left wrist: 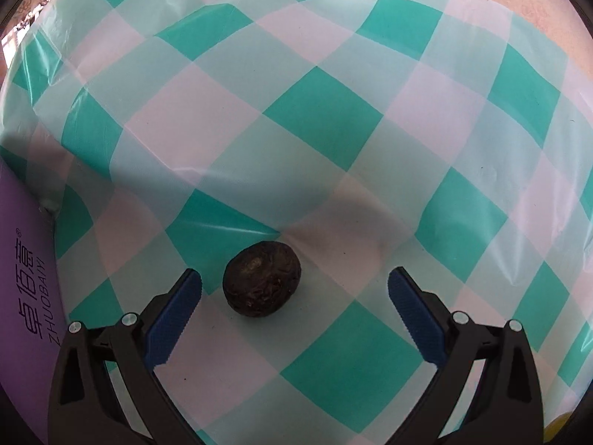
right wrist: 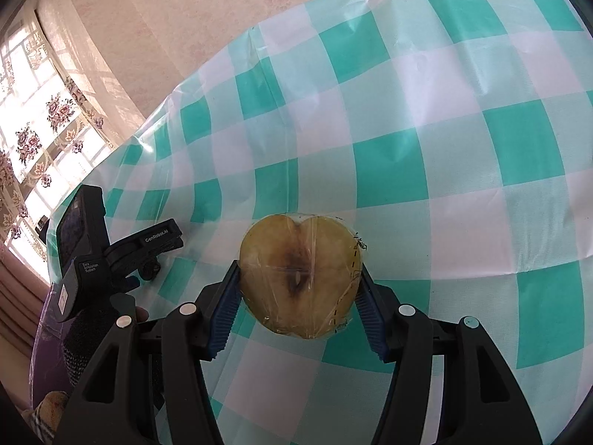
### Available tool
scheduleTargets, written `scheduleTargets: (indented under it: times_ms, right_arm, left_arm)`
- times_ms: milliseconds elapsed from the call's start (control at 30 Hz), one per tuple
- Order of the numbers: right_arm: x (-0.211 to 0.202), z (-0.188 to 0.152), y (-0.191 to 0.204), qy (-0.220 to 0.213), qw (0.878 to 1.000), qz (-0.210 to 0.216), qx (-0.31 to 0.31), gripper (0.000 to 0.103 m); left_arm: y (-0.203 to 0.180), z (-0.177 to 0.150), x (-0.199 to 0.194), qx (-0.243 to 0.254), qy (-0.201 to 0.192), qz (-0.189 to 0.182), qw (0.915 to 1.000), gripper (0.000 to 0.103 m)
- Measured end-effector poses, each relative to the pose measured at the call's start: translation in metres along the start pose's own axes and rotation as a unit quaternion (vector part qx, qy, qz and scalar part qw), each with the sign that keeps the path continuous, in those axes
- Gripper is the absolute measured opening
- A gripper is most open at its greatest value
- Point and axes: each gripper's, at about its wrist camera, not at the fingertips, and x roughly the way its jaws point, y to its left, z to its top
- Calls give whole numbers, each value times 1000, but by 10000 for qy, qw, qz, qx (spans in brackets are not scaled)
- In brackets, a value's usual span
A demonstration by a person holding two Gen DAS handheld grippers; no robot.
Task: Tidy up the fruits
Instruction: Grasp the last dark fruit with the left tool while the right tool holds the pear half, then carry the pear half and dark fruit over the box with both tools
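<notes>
- Fingers of the right gripper (right wrist: 298,298) are clamping a halved apple (right wrist: 301,274) wrapped in clear film, blue pads pressing on its left and right sides, the browned cut face turned toward the camera.
- Apple half is sitting just above the green-and-white checked tablecloth (right wrist: 426,141), which is covering the table out to its far edge.
- Left gripper (left wrist: 294,289) is hanging spread wide with nothing between its pads, pointing down at the cloth.
- A dark, wrinkled round fruit (left wrist: 262,278) is lying on the cloth between those spread fingers, nearer the left pad and touching neither.
- A purple container (left wrist: 26,278) with printed lettering is showing at the left rim of the left wrist view, beside the table; its contents are not showing.
- Beyond the table, a pale patterned wall (right wrist: 185,18) and a floral curtain (right wrist: 37,129) are standing.
</notes>
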Motion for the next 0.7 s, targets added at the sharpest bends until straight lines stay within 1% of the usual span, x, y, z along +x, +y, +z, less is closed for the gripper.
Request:
scheduleTargets:
  times_ms: [67, 133, 200, 267, 300, 333, 367, 467, 700]
  right_arm:
    - [-2, -1, -1, 4, 10000, -8, -18, 57]
    - [-3, -1, -1, -4, 10000, -21, -9, 57]
    - [-2, -1, -1, 9, 10000, -51, -16, 57]
    - [-1, -1, -1, 21, 10000, -94, -4, 57]
    - [-1, -1, 0, 10, 9999, -116, 12, 57]
    - [-1, -1, -1, 3, 9999, -131, 22, 57]
    - [-1, -1, -1, 2, 9999, -151, 40, 57]
    - [1, 0, -3, -15, 9997, -231, 118, 57]
    - [2, 1, -7, -50, 9992, -318, 227, 57]
  left_arm:
    - [1, 4, 1, -12, -9, 65, 10000, 101]
    - [-3, 5, 0, 119, 4, 114, 9999, 100]
    - [-5, 4, -5, 184, -111, 97, 9997, 89]
    - [-8, 3, -10, 303, -244, 38, 9992, 67]
    - [-10, 1, -13, 379, -297, -22, 9988, 61]
    - [-15, -2, -17, 459, -355, -45, 9983, 45]
    - [-17, -3, -19, 524, -398, -103, 9978, 38]
    - [-16, -6, -27, 477, -500, -357, 9970, 37]
    - [-11, -21, -51, 479, -738, -769, 9931, 37]
